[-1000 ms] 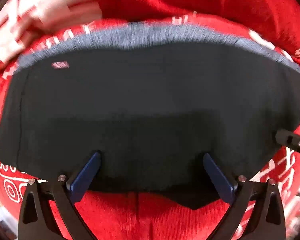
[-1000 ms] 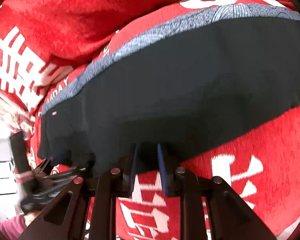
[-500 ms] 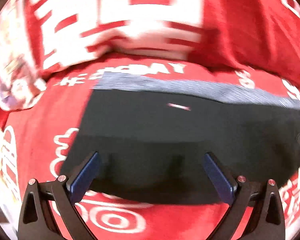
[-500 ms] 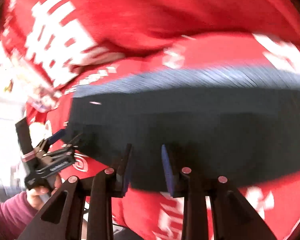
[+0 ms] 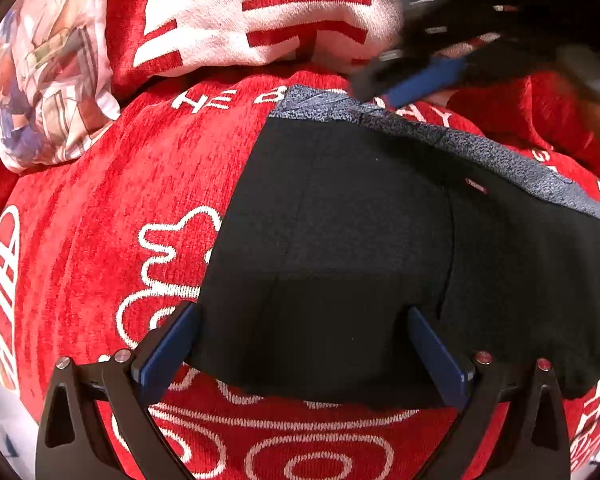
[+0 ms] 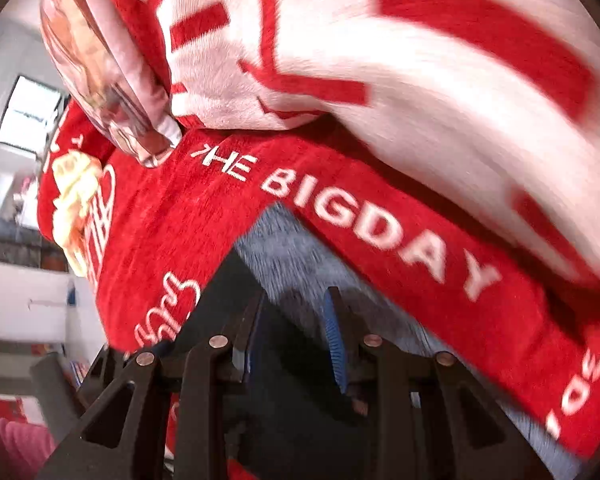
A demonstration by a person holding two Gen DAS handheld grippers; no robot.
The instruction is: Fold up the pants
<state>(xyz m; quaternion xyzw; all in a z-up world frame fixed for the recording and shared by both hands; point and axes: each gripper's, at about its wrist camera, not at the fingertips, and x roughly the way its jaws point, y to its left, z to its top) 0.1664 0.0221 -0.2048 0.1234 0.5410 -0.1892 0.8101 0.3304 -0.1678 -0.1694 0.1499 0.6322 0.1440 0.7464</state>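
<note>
Lying flat, black pants (image 5: 340,240) run waistband-far across the red blanket (image 5: 120,200).

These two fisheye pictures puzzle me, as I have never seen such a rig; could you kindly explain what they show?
No robot here: a person holds a two-finger gripper in each hand, each carrying a camera that looks along its fingers. The left view shows the left gripper, jaws wide apart, holding nothing, above black pants with a grey waistband, lying on a red blanket with white lettering. The blurred right gripper reaches in near the waistband. The right view looks down its own fingers, which are partly open over that waistband; no grip is visible.
</note>
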